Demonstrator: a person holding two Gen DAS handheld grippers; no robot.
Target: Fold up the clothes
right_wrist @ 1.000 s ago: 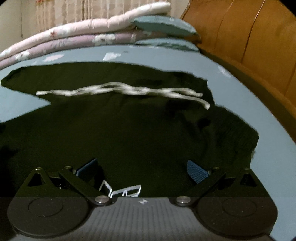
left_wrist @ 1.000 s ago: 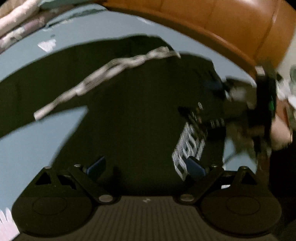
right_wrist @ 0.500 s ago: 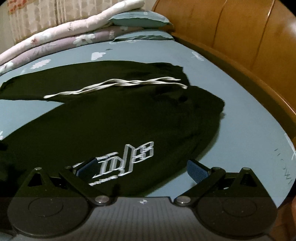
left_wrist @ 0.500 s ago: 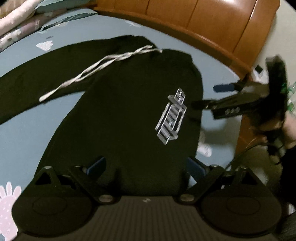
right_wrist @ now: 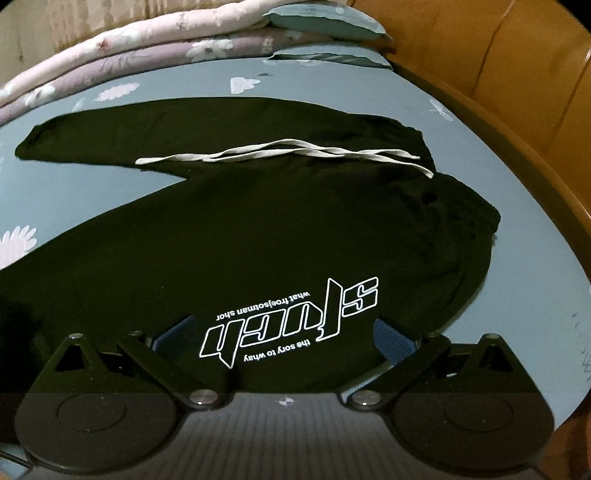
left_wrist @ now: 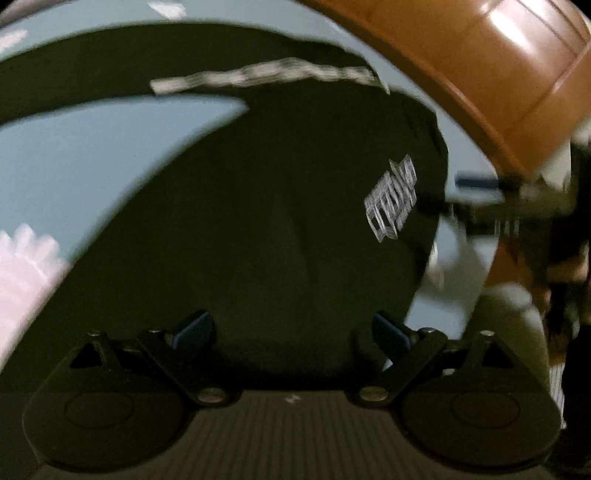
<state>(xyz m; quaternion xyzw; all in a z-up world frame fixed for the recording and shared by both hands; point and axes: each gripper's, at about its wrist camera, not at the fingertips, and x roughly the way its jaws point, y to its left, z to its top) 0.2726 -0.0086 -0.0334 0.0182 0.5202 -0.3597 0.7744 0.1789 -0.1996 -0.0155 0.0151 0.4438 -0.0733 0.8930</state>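
Black trousers (right_wrist: 280,229) lie spread flat on the blue bedsheet (right_wrist: 509,206), with a white printed logo (right_wrist: 291,321) and pale drawstrings (right_wrist: 288,155) across the waist. My right gripper (right_wrist: 284,334) is open, hovering just above the logo with nothing between its fingers. In the blurred left wrist view the same trousers (left_wrist: 258,221) fill the middle, the logo (left_wrist: 393,201) to the right. My left gripper (left_wrist: 291,328) is open over the cloth and holds nothing. The right gripper (left_wrist: 480,199) shows there as a blur at the right edge.
A wooden bed frame (right_wrist: 517,74) curves round the right side, also seen in the left wrist view as the frame (left_wrist: 480,62). Folded floral quilts (right_wrist: 147,44) and a pillow (right_wrist: 325,22) are stacked at the far end. Flower prints (left_wrist: 26,266) dot the sheet.
Both grippers have let go of the trousers and pulled back. The right gripper rose so the logo came into view; the left then dropped closer to the cloth, its view blurring.
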